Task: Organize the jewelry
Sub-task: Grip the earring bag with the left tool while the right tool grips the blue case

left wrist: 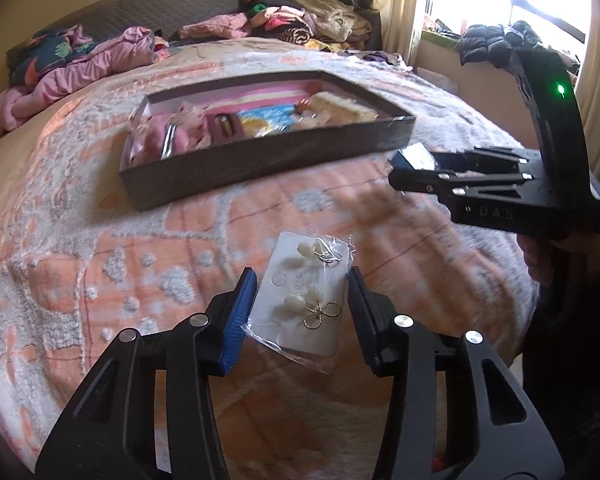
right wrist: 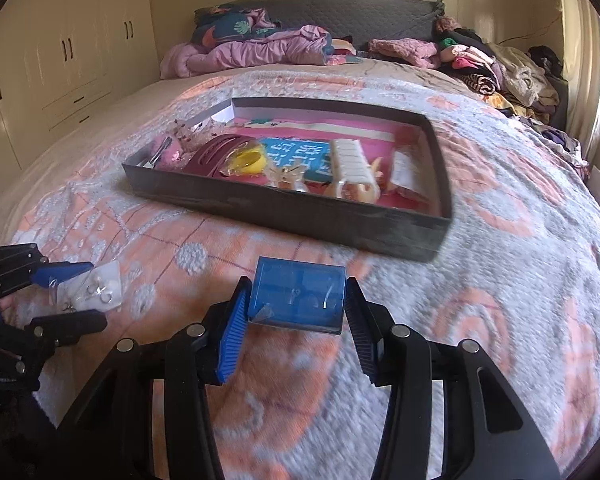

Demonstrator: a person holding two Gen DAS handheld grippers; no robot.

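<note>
Fingers, left: our left gripper [left wrist: 302, 314] has its fingers [left wrist: 240, 320] partly closed around the earring card [left wrist: 304, 300]; the near blue pad meets the sleeve's edge, the far pad looks just beside it, so we judge a light grip but cannot tell if both pads press.
Fingers, right: our right gripper [right wrist: 296, 312] is closed part-way on the blue box [right wrist: 298, 294]; both ribbed pads sit against its sides and the box hangs clear of the bed.
Where things are: the card, in its clear sleeve, lies between the left fingers over the blanket [left wrist: 100, 280]; the tray [right wrist: 300, 210] stands on the bed ahead of both grippers, already holding a comb, a yellow piece, a white case and other small items.
Why held so: we grip each piece by its edges, which keeps the earrings and the box lid facing up and visible; we judge this suits lowering them flat into the tray.
Pose: both grippers tilt downward toward the bed and point at the tray; the right one sits closer to its near wall, the left one further back; a hand [left wrist: 540, 256] shows under the right handle.
Next: we expect a carry over the tray wall, the thin sleeve being the likelier to slip.
</note>
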